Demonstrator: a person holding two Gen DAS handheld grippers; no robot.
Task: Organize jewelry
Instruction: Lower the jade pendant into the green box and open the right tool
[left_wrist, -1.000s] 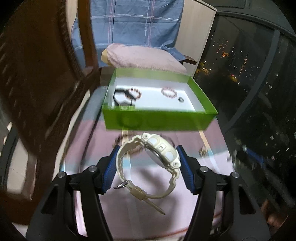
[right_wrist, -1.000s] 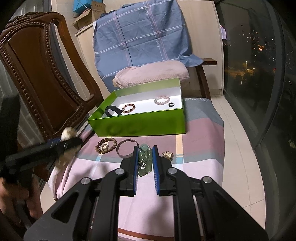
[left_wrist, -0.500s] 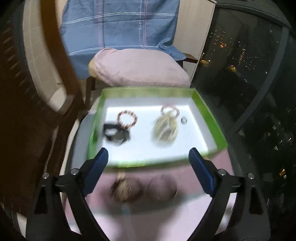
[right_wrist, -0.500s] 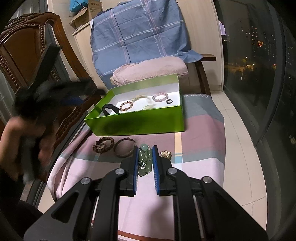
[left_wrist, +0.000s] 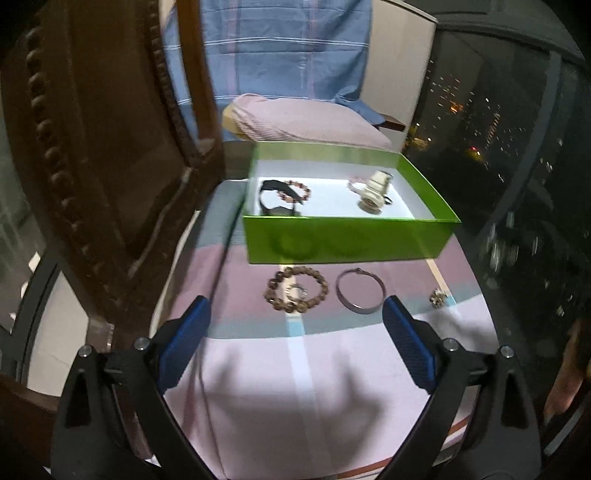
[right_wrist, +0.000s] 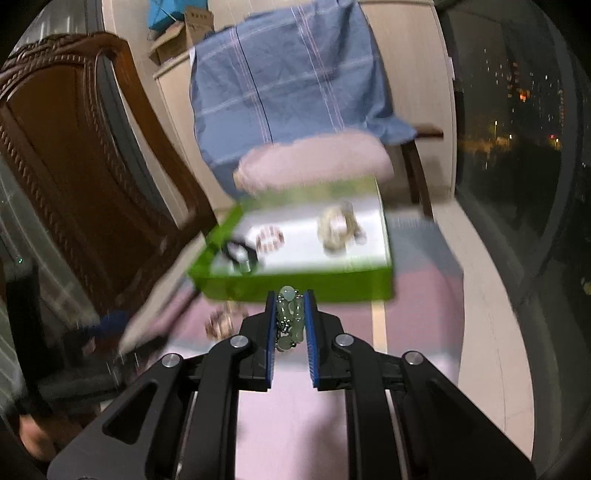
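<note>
Right wrist view: right tool (right_wrist: 291, 321) clenched on pale green beaded bracelet (right_wrist: 289, 314); left tool (left_wrist: 295, 325) opening, empty.

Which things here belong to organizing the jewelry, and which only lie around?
Job: green cardboard box; cream wristwatch; brown bead bracelet; dark metal bangle; pale green jade bracelet.
Around: carved wooden chair; blue checked cloth; pink cushion.

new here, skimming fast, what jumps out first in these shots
The bright green box at the table's middle, with the cream watch lying inside on its right. Close up, the right tongs are shut on a pale green bead bracelet.
</note>
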